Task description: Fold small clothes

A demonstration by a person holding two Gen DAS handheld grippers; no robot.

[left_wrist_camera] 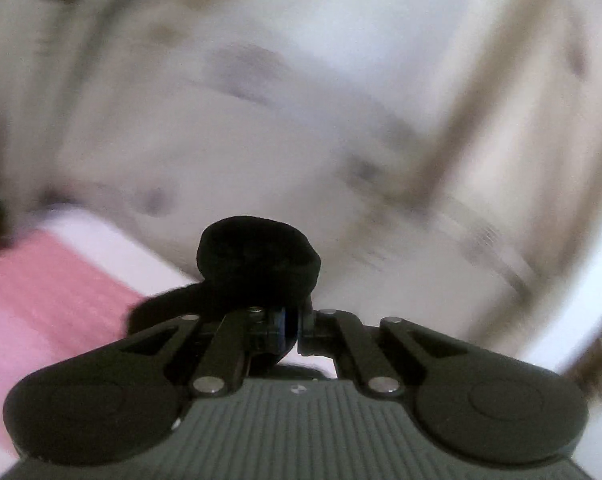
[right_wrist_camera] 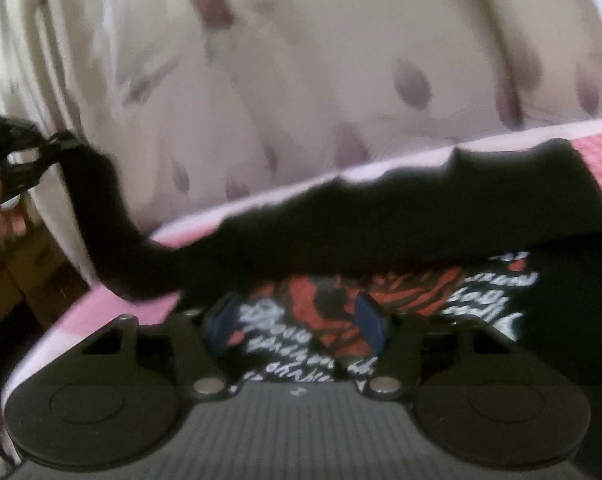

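Black fabric bunched between closed fingers of left gripper (left_wrist_camera: 297, 332): corner of black T-shirt (left_wrist_camera: 257, 256), lifted above pink mat (left_wrist_camera: 41, 292). Background blurred, curtain-like cloth behind.

Right wrist view: right gripper (right_wrist_camera: 297, 328) open, nothing between its 2 blue pads (right_wrist_camera: 367, 320), hovering over printed chest of T-shirt (right_wrist_camera: 381, 224). Shirt lies on mat (right_wrist_camera: 597, 148), long axis across the view. Sleeve stretches up-left from shirt to left gripper (right_wrist_camera: 25, 156). Left gripper holds the end; likely fold goes toward shirt middle.
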